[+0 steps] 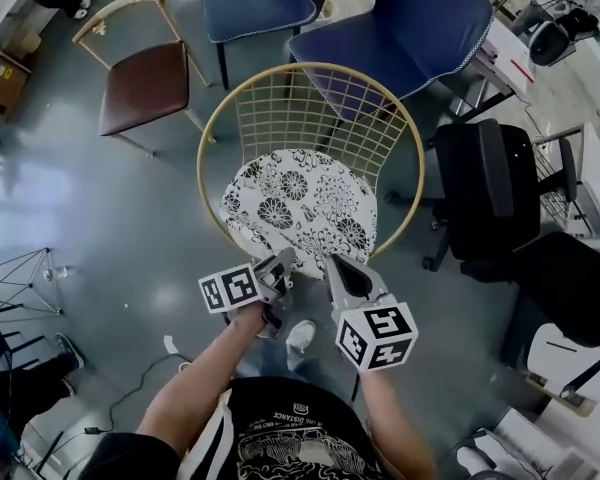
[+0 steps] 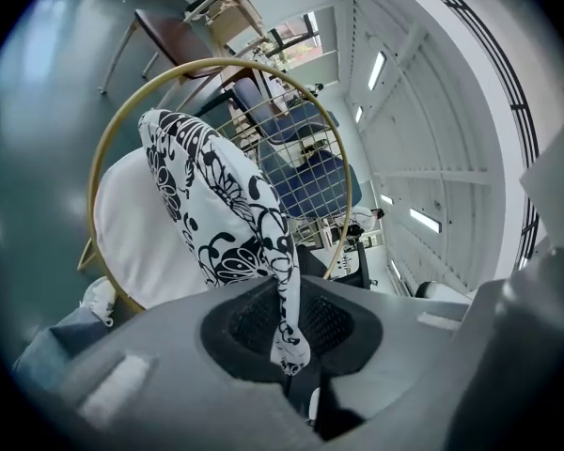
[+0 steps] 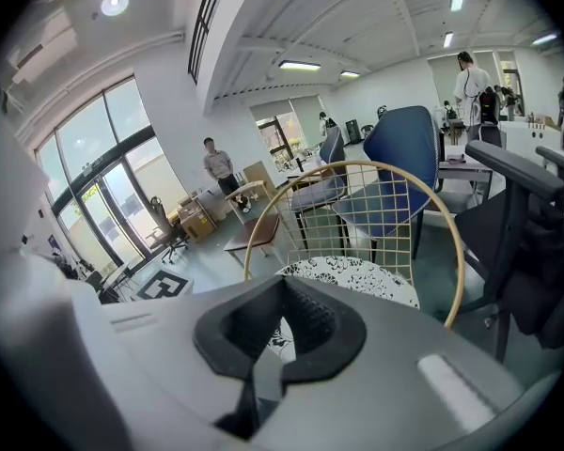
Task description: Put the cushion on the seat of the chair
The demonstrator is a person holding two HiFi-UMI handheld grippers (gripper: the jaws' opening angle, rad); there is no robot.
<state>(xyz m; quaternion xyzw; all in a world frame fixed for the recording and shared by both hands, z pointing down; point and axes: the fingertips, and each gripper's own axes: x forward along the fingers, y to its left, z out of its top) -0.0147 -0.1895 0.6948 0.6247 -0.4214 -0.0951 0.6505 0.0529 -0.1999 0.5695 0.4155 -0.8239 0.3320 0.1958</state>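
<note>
- Left gripper [image 2: 287, 332] has its jaws pressed together on a thin fold of the cushion [image 2: 216, 205]. The patterned fabric runs down between the pads, and that side of the cushion rises off the pale seat [image 2: 136, 233].
- Right gripper [image 3: 273, 341] is nearly closed. I see a strip of the cushion's near rim between its pads, so I judge that it is pinching the rim too.
- From the head view, both grippers sit at the cushion's near edge, close beside each other, and the cushion covers most of the seat inside the chair's gold wire hoop [image 1: 310, 65].
- I judge the cushion to be light and soft. It folds and curls where I lift it, so it won't hold its shape from one corner.
- The piped rim is the place to take hold, with the two grips set well apart so that the middle doesn't sag.
- The cover looks like smooth cloth, and a thin pinch may slip, so I'd bite deeper past the seam.
</note>
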